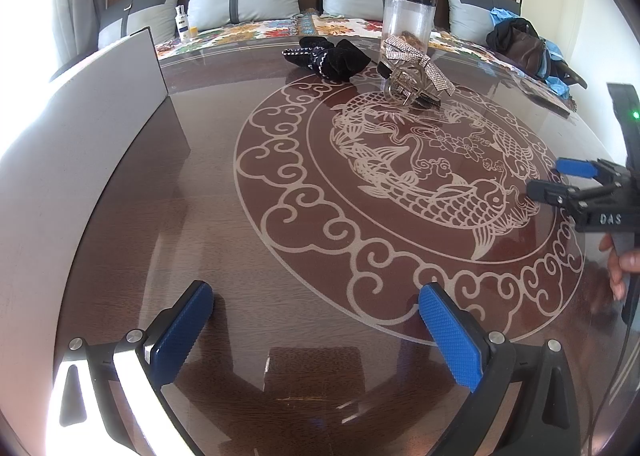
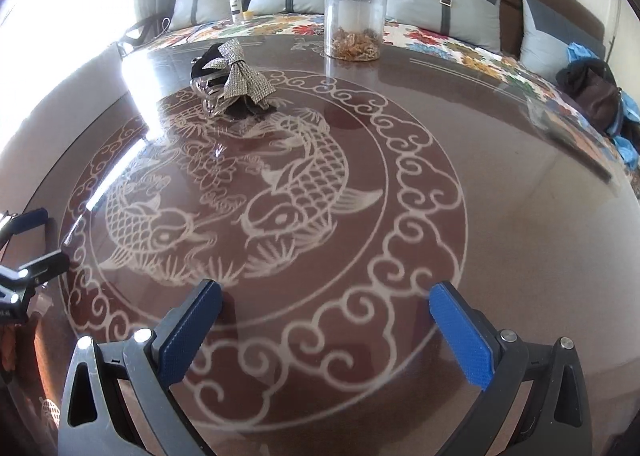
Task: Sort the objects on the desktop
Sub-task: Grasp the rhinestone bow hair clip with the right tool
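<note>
Nothing picked up so far: left gripper [image 1: 316, 320] and right gripper [image 2: 326, 320] both hover with jaws spread and empty. Hair accessories — silver bow clip [image 1: 416, 64], black velvet bow [image 1: 326, 56] — lie well ahead of both, beside the clear jar [image 2: 355, 18]. Next likely a forward reach, closing on one piece. Jar contents unclear; clips tangle together.

Brown table [image 2: 500, 216] with pale fish-and-cloud pattern; blue-padded tongs [image 2: 324, 330].
</note>
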Demonstrator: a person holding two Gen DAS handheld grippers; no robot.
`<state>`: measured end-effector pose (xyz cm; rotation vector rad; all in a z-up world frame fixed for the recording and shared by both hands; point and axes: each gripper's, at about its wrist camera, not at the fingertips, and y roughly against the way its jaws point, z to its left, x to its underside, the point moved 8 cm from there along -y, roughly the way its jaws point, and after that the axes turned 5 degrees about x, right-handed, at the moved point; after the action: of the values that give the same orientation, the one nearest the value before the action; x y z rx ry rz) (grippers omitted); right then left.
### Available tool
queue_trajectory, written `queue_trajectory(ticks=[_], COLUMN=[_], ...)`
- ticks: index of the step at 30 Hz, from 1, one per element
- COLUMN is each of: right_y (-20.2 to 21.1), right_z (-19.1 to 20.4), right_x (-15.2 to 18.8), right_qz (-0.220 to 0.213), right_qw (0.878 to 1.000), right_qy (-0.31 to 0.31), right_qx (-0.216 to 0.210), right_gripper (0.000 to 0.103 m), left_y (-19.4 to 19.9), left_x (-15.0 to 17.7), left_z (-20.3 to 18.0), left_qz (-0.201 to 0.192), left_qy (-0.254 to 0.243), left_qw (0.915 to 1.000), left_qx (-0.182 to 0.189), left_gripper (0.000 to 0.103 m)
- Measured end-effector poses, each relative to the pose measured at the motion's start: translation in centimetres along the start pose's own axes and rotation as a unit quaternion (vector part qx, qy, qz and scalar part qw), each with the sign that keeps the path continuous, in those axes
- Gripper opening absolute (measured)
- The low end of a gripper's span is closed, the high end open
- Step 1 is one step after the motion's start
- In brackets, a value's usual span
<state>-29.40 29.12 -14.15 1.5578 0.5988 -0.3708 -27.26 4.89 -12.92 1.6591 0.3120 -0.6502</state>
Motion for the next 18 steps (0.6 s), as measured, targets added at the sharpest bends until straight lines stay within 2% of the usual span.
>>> queue_trajectory(ticks=[4,6,9,13,15,16,17,18], right_y=[-2.8,-4.2,-6.5,-8.9,-9.1,-8.9,-8.6,-8.4], right_z=[3.5,5.8,8.6,10.5,11.0,11.0,10.9,10.6], right_x=[-4.5,-6.6,-9.9,-13.3,-14.1,-14.6,-14.7,-14.6], right_qz=[0.000,-0.003,-0.010,-0.009,-0.017,-0.028,-0.031,-0.031], right_qw=[0.997,0.996,0.996,0.997,0.996,0.996,0.996,0.996], right_qy=[0.056,0.074,0.070,0.066,0.072,0.068,0.058,0.044], right_qx=[-0.050,-0.051,-0.050,-0.046,-0.051,-0.052,-0.057,-0.066], right_gripper=[0.103,0.103,0.103,0.103,0.089,0.062,0.055,0.053], left_y=[0.1,0.1,0.1,0.1,0.1,0.1,0.1,0.1], left_x=[0.0,0.0,0.0,0.0,0.0,0.0,0.0,0.0], left_z=[0.0,0.0,0.0,0.0,0.0,0.0,0.0,0.0], left_qz=[0.000,0.000,0.000,0.000,-0.001,0.000,0.000,0.000], left_qy=[0.000,0.000,0.000,0.000,0.000,0.000,0.000,0.000], left_qw=[1.0000,1.0000,1.0000,1.0000,1.0000,1.0000,1.0000,1.0000], left_qx=[0.000,0.000,0.000,0.000,0.001,0.001,0.001,0.001], left_gripper=[0.103,0.103,0.103,0.103,0.103,0.103,0.103,0.103])
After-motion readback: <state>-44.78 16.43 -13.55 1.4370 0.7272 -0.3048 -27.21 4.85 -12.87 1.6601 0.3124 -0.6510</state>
